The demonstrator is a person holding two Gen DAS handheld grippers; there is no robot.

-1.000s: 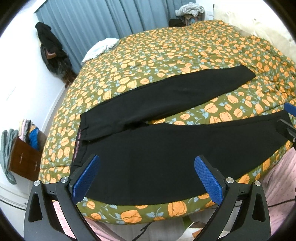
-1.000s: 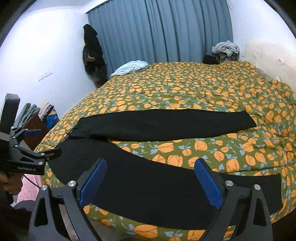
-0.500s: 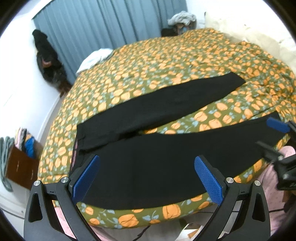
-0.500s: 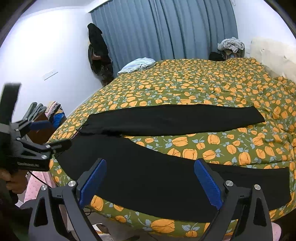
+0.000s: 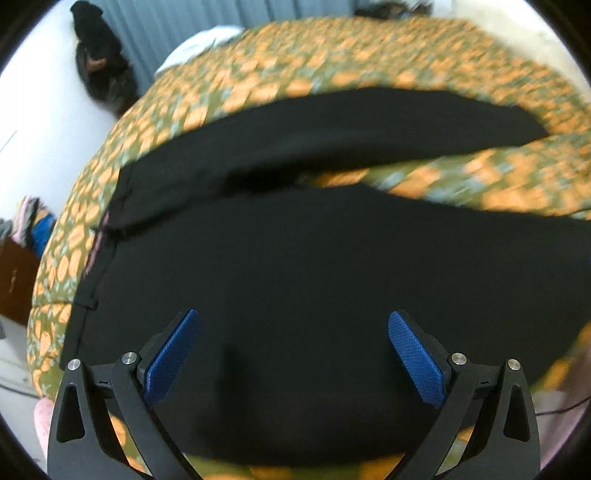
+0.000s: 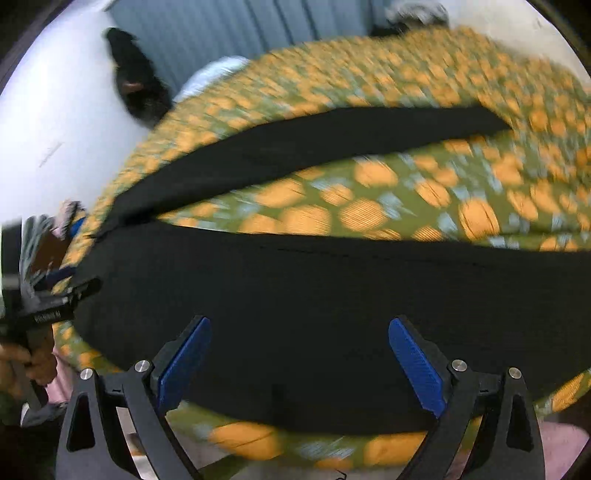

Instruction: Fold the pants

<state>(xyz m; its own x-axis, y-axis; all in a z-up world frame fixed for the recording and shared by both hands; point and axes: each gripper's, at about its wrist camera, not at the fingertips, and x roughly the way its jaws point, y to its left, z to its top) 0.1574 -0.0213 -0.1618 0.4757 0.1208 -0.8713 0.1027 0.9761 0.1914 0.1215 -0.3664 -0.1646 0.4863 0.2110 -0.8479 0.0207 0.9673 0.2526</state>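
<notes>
Black fabric pants [image 5: 295, 266] lie flat on green bedspread with orange pumpkin print [image 5: 491, 177], legs splayed apart, waistband at bedspread's left edge. Beyond bedspread: blue-grey pleated curtain [image 6: 236, 33], dark clothing hanging on wall [image 6: 136, 85]. Left gripper [image 5: 291, 354] spread wide over near leg, gripping nothing. Right gripper [image 6: 299, 360] likewise spread, empty. Views motion-blurred.

The left gripper [image 5: 293, 354] hangs wide open over the near leg of the pants [image 5: 295, 277], nothing between its pads and the cloth. The right gripper [image 6: 299, 360] is equally spread over the same leg near the bed's [image 6: 369, 206] front edge. A bare strip of quilt separates the two legs, wide toward the right edge. At the left edge, the left gripper's body crowds the waistband corner
</notes>
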